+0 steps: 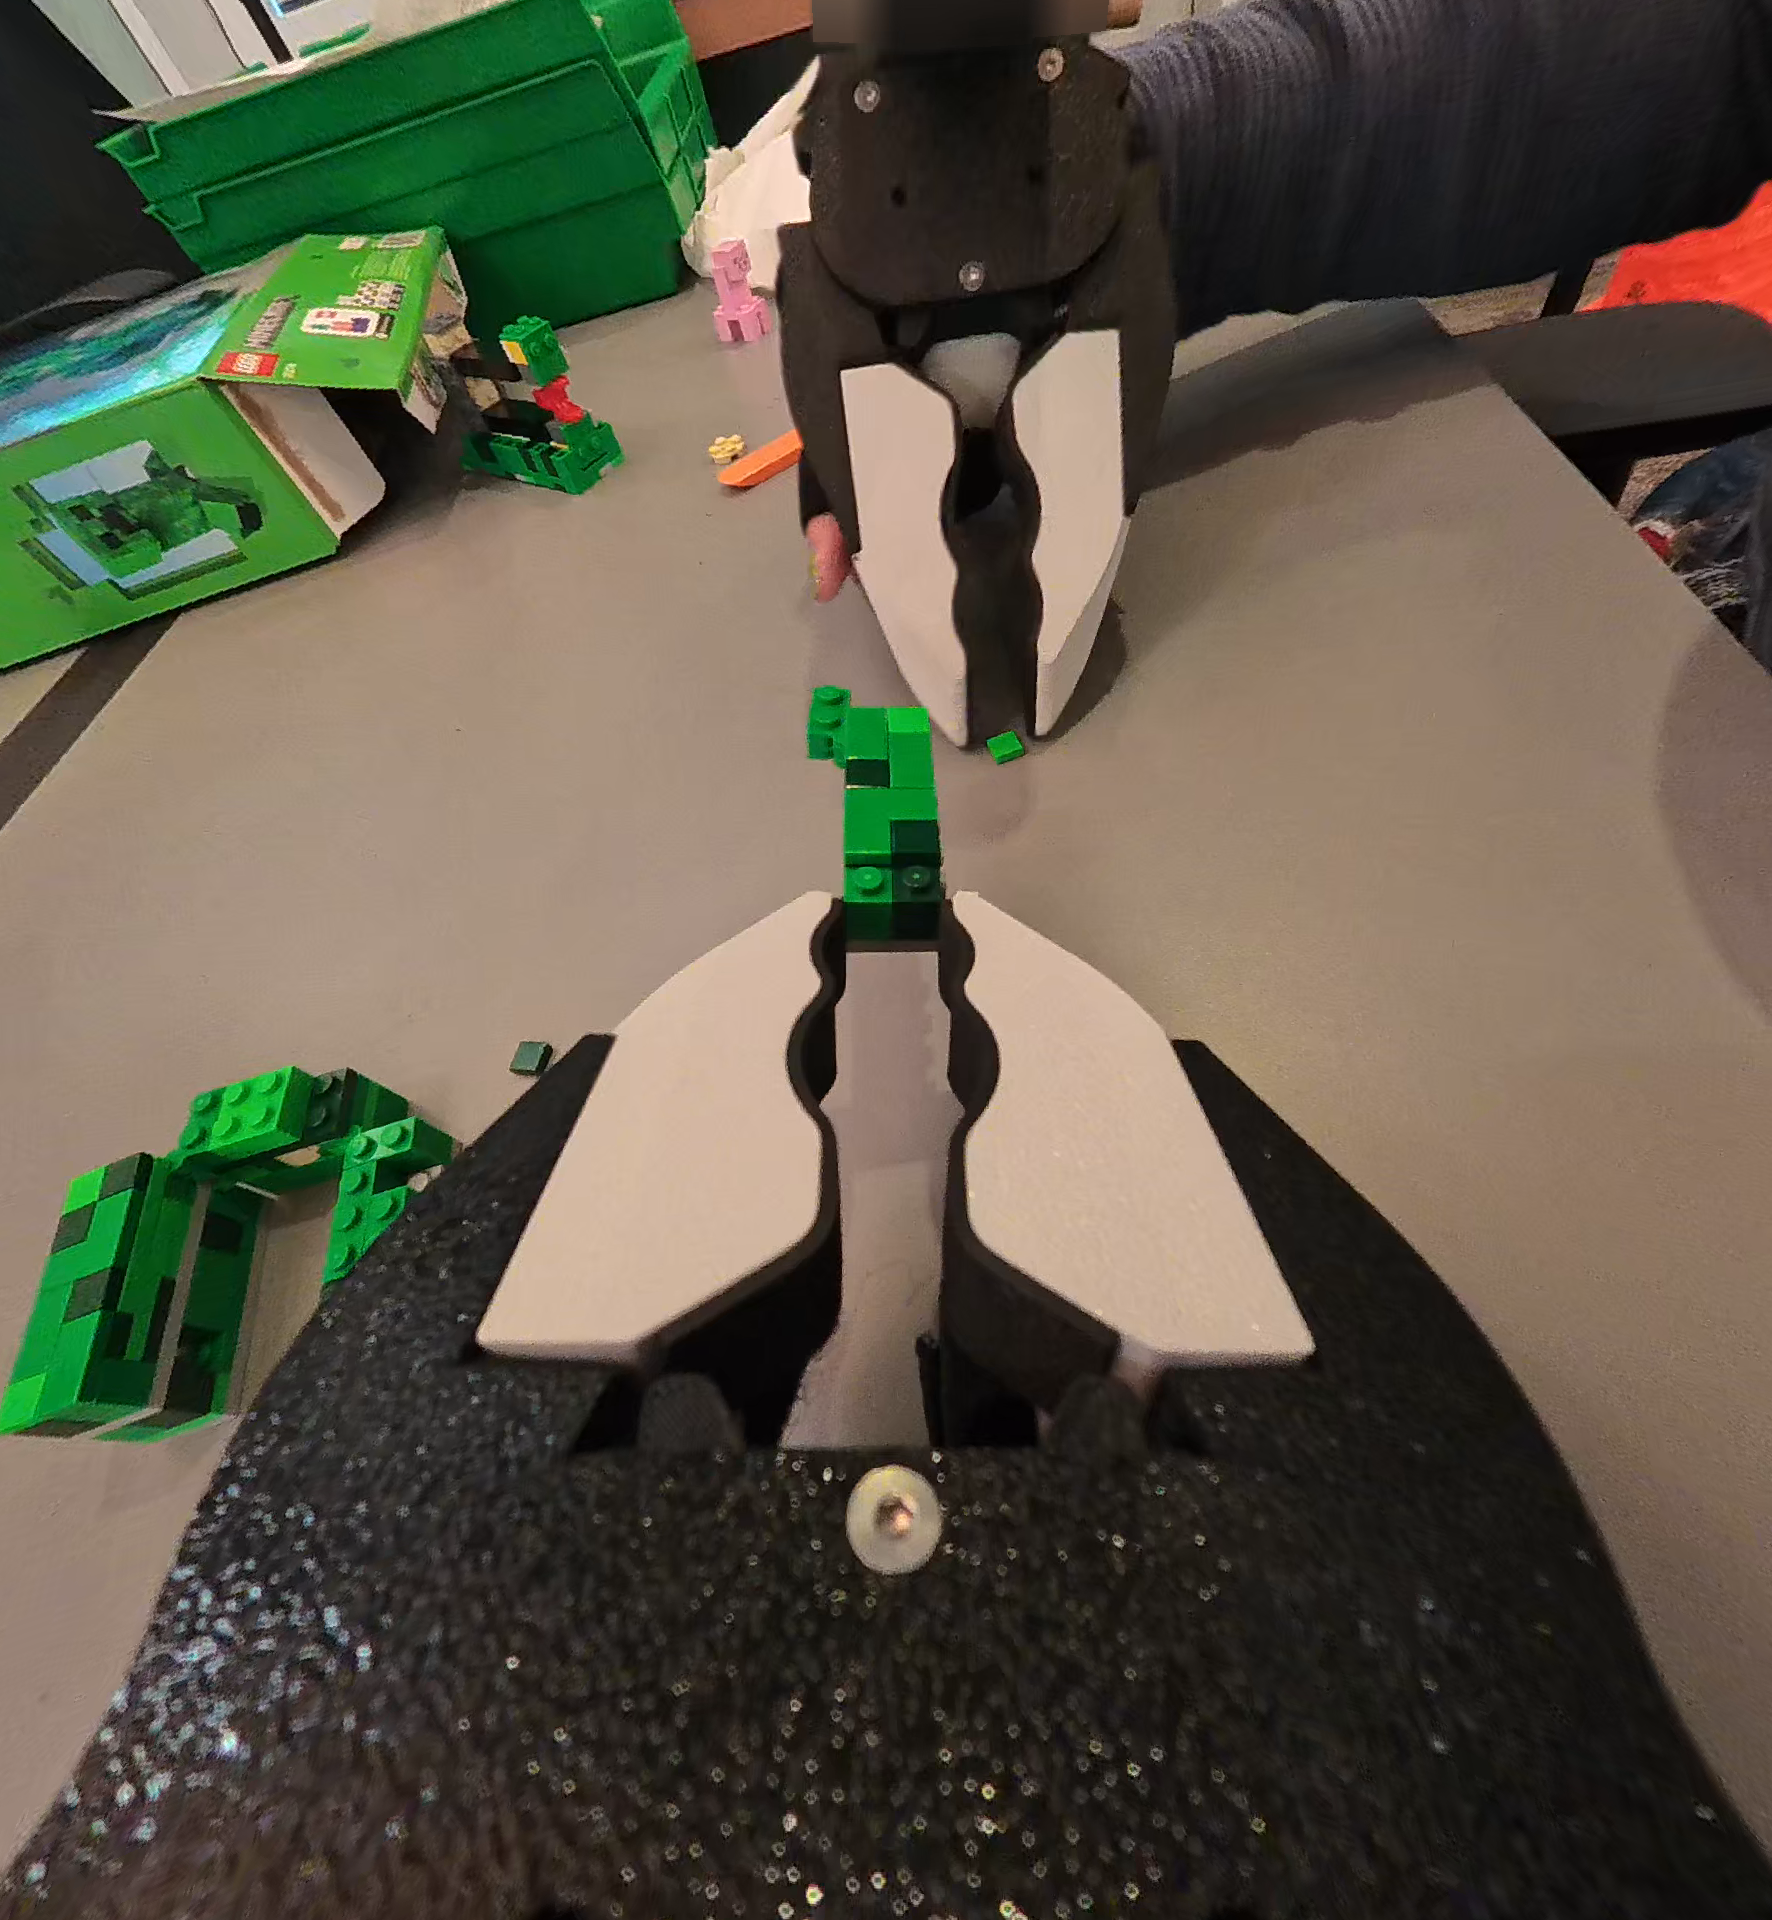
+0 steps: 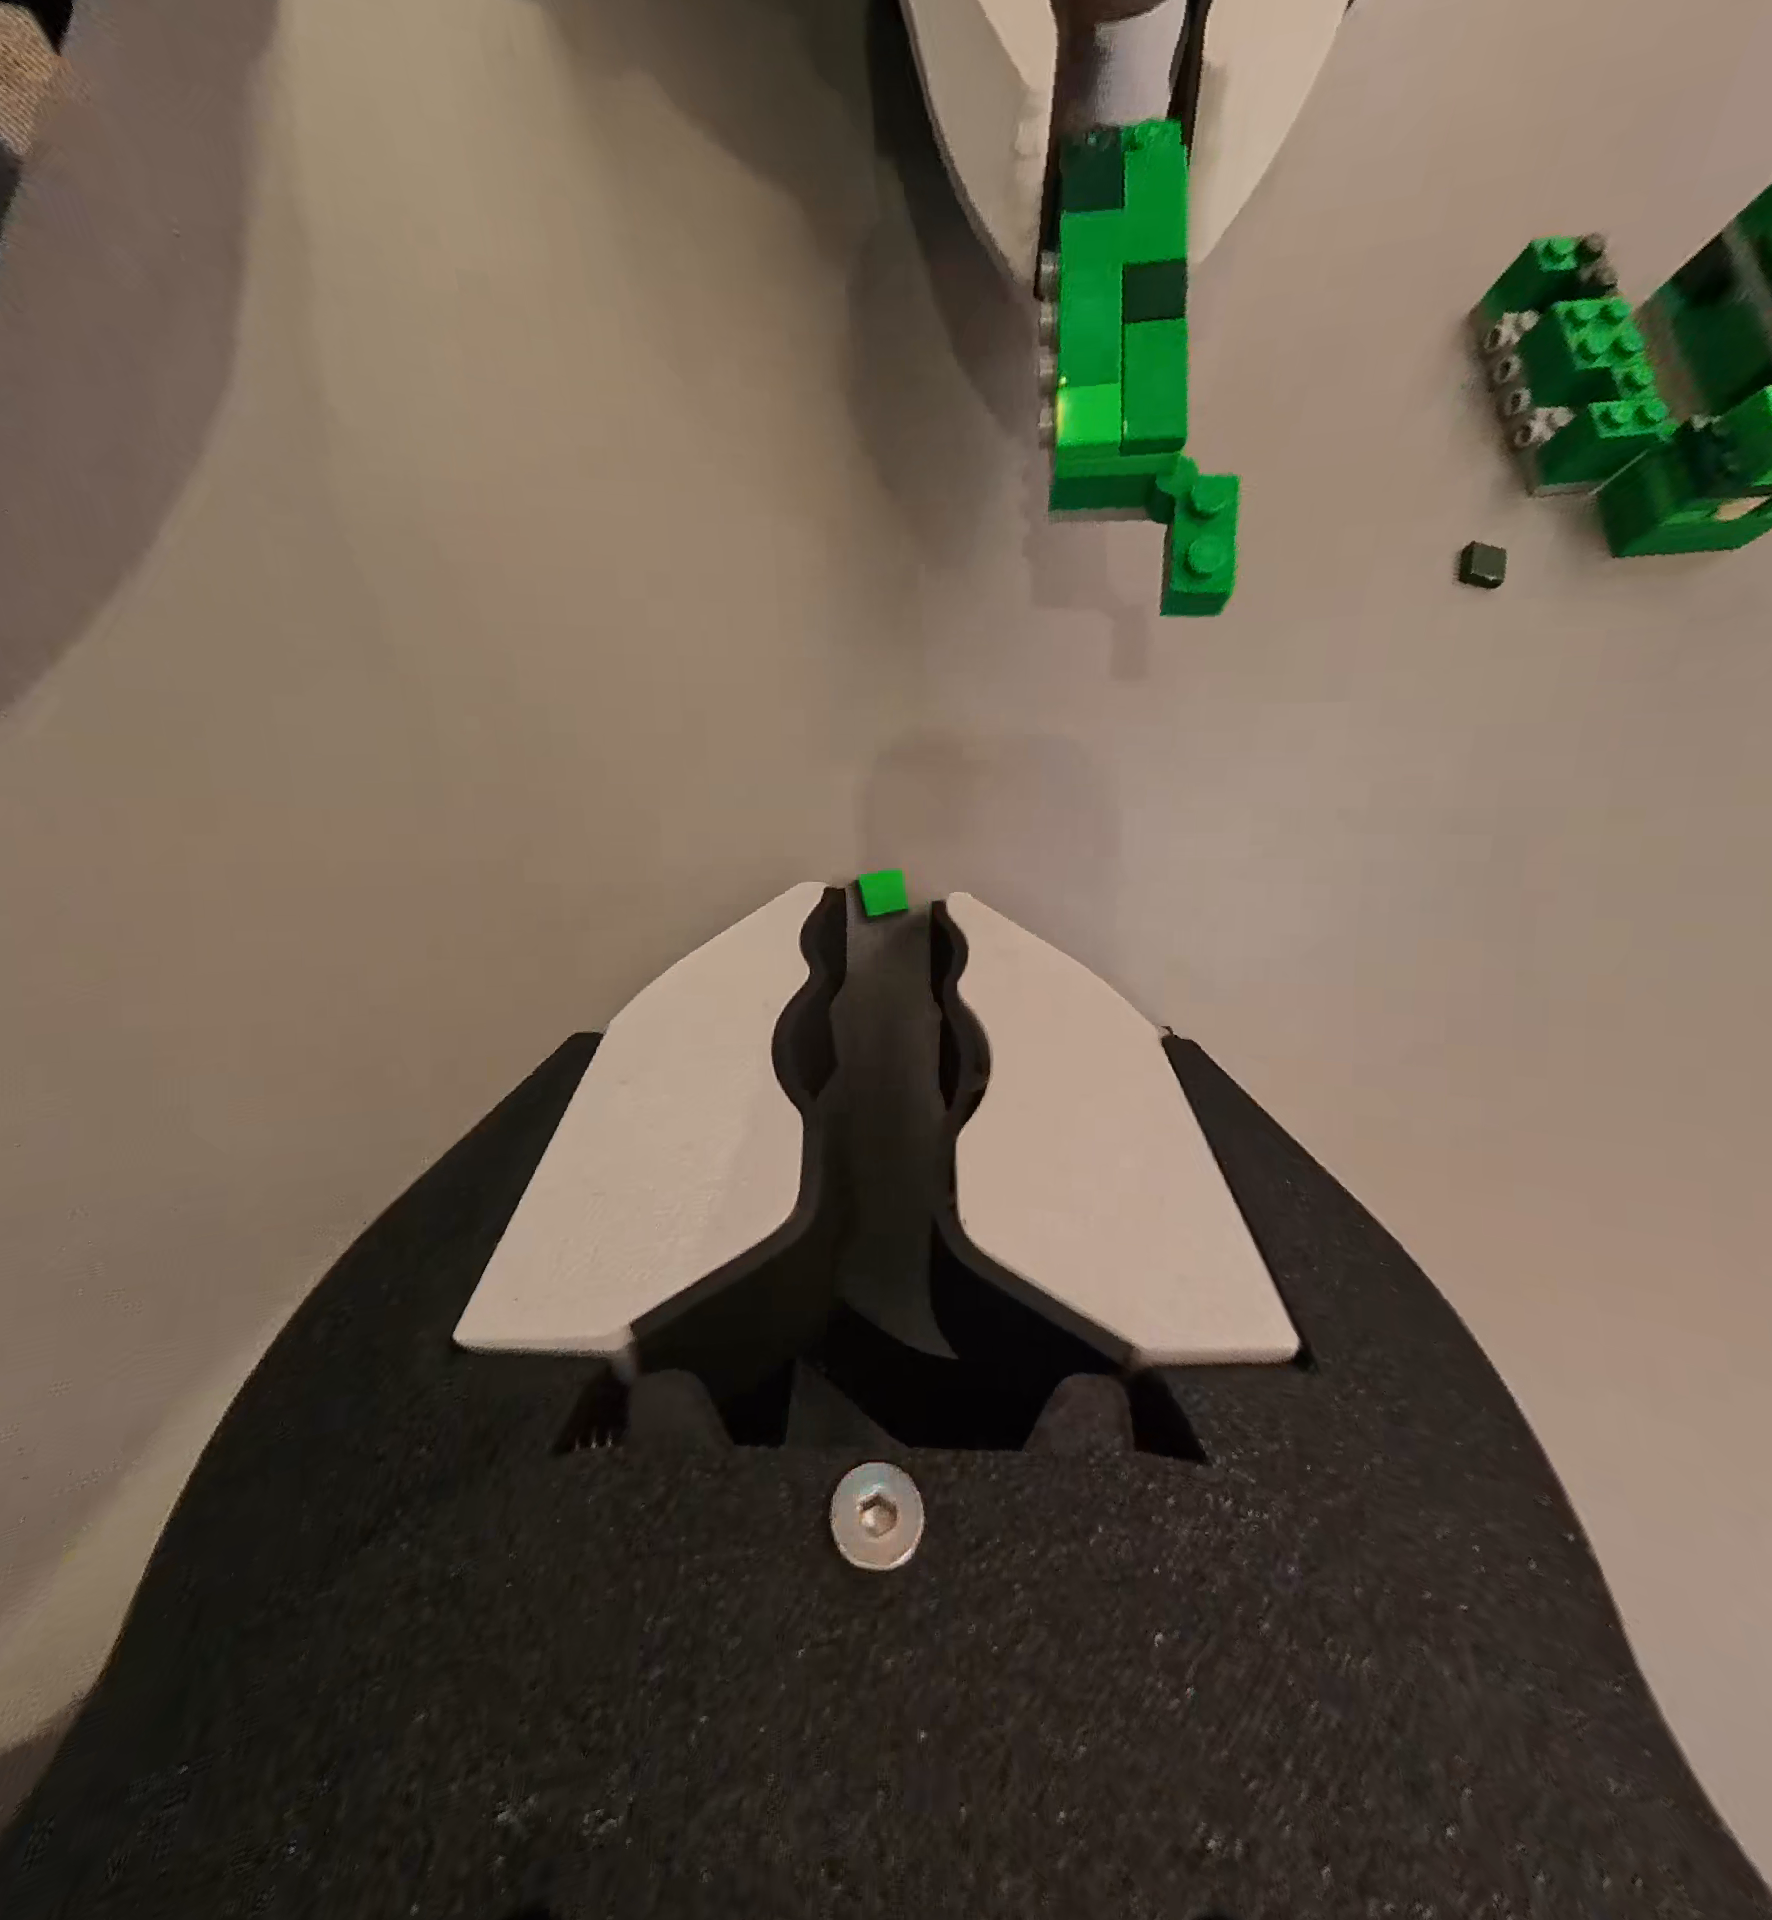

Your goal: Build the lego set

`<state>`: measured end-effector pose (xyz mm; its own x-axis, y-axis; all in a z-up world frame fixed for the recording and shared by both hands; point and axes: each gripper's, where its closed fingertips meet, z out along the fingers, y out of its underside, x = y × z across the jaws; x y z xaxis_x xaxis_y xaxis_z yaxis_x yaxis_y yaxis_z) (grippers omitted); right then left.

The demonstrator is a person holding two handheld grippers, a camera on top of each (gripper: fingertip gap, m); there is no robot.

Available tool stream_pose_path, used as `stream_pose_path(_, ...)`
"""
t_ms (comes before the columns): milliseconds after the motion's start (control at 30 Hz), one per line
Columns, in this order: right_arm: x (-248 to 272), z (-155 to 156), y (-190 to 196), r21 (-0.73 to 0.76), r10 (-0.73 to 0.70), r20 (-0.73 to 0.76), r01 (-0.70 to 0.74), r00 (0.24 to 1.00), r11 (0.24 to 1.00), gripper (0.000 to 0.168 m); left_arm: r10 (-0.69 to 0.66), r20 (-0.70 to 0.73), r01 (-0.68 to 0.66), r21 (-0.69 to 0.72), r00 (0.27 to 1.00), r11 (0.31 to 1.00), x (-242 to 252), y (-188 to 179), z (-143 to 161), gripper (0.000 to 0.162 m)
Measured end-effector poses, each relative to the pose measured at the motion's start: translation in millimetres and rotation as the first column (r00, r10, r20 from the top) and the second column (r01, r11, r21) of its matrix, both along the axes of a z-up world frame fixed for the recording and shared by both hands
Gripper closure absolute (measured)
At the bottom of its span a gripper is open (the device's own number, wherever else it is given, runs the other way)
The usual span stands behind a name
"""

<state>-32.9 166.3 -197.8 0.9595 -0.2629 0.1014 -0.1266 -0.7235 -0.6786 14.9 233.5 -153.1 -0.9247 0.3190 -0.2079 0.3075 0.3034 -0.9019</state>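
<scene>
left gripper (image 1: 892, 920) jaws clamp green brick column (image 1: 890, 821); right gripper (image 2: 887, 902) jaws perhaps pinch small green tile (image 2: 881, 895).

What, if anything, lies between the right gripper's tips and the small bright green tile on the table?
Nothing visible. The small green tile lies on bare grey table right at the right gripper tips, at the mouth of the narrow gap. The green brick assembly in the left gripper sits farther off.

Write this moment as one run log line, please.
left gripper: shut on long green brick assembly | right gripper: open, fingers around small bright-green square tile | grey table
</scene>
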Motion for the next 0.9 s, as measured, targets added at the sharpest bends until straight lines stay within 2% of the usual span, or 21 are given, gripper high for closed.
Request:
stream_pose_path(33,0.5,0.2,0.4,-0.005,0.007,-0.001,-0.007,1.0,1.0,0.153,-0.003,-0.003,0.003,0.0,1.0,1.0,-0.3,0.1,0.2,0.146)
stream_pose_path(133,1.4,-0.7,1.0,-0.028,0.019,-0.011,-0.019,1.0,0.999,0.16,-0.005,-0.013,0.005,-0.003,1.0,1.0,-0.2,0.5,1.1,0.146)
stream_pose_path(267,4.8,2.5,0.1,-0.039,0.0,-0.003,0.0,1.0,0.999,0.161,0.002,-0.022,-0.002,0.003,1.0,1.0,0.6,0.2,0.9,0.146)
stream_pose_path(367,16.7,29.4,3.0,0.055,-0.067,0.077,0.062,0.995,0.997,0.161,0.024,-0.035,-0.023,0.031,0.999,0.999,2.9,-0.8,-1.9,0.146)
stream_pose_path(467,29.5,65.4,22.1,0.172,-0.119,0.151,0.092,0.981,0.981,0.161,0.067,-0.088,-0.061,0.063,0.994,0.996,6.5,-2.9,-3.4,0.146)
stream_pose_path(567,36.8,78.7,43.8,0.145,-0.087,0.199,0.059,0.976,0.988,0.161,0.081,-0.138,-0.07,0.081,0.987,0.994,5.4,-4.5,-3.2,0.146)
stream_pose_path(733,44.4,69.8,67.3,0.069,-0.015,0.122,0.007,0.992,0.998,0.161,0.071,-0.152,-0.056,0.104,0.986,0.993,3.2,-3.9,-5.5,0.146)
stream_pose_path(900,50.7,56.7,72.8,-0.005,0.002,0.11,-0.002,0.994,1.0,0.161,0.066,-0.163,-0.048,0.113,0.984,0.992,1.3,-4.2,-6.3,0.146)
